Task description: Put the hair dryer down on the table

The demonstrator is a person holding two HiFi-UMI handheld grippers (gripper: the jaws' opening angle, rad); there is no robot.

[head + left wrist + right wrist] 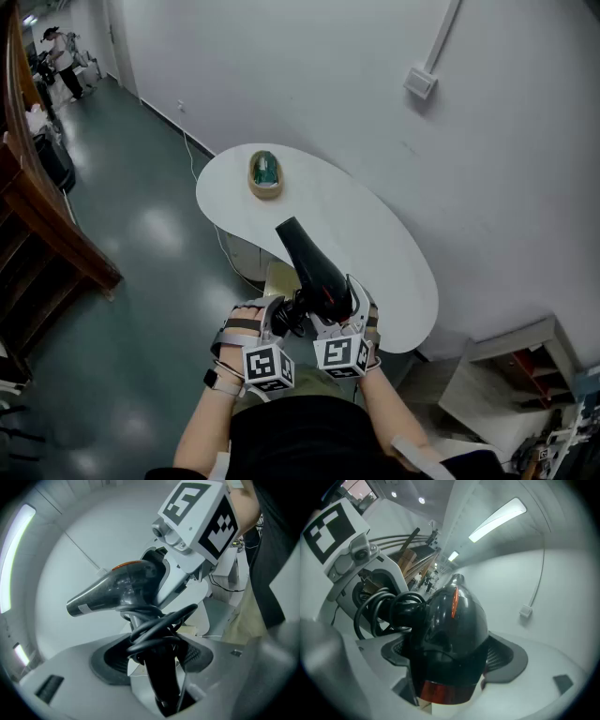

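The black hair dryer (314, 267) hangs in the air over the near end of the white oval table (384, 234), nozzle pointing up and away. My left gripper (286, 314) is shut on its handle (159, 677), which has the black cord (154, 630) coiled round it. My right gripper (335, 305) is shut on the dryer's rounded rear body (450, 630), with its orange-red rear band (445, 691) down between the jaws. In the left gripper view the barrel (112, 585) points left. The two grippers sit close side by side, marker cubes toward me.
A wooden bowl (265, 174) with something green in it sits at the table's far end. The white wall with a small box (420, 82) runs along the table's right side. A low shelf (511, 361) stands at lower right, dark wooden railing (47, 216) at left.
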